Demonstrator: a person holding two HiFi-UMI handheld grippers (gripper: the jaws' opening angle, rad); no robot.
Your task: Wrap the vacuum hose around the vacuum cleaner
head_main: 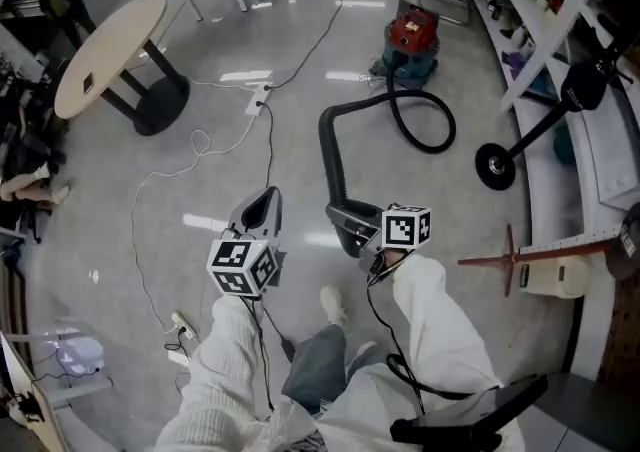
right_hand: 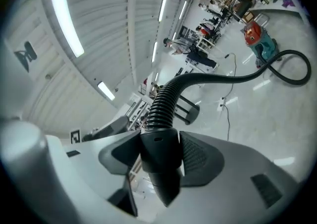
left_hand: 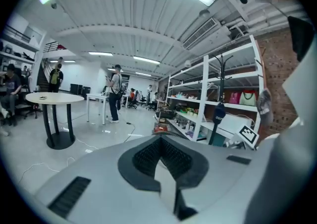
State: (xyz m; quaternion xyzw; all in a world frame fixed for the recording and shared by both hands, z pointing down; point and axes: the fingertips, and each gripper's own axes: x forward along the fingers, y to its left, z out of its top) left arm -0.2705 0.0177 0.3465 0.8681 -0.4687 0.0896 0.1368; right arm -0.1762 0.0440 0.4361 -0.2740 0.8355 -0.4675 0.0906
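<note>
Right gripper [head_main: 348, 225] is clamped on the black cuff at the free end of the vacuum hose [head_main: 333, 155]. The right gripper view shows it best: both jaws press the cuff [right_hand: 159, 161] from either side, and the ribbed hose [right_hand: 166, 100] leaves between them toward the vacuum cleaner [right_hand: 255, 37].

Left gripper [head_main: 268, 193] has its jaws together at the tips with nothing held, confirmed in the left gripper view [left_hand: 160, 139].

Only the head view gives the full hose route. It rises from the cuff, bends right, makes one loop on the floor [head_main: 450, 200] and ends at the red and teal vacuum cleaner [head_main: 410, 40], well apart from both grippers. Nothing is wound round the body. A white cable [head_main: 200, 152] and power strip [head_main: 258, 98] also show on the floor only there.

Only the left gripper view shows the room at eye level: a round tabletop [left_hand: 54, 98] on black legs, a standing person [left_hand: 115, 91] and white shelving [left_hand: 205, 94] with bags on it. The hose and vacuum cleaner don't appear in it.

Writing: the only clear print is the square markers on the gripper cubes [head_main: 405, 228]. Any print on the vacuum cleaner is too small to read.
</note>
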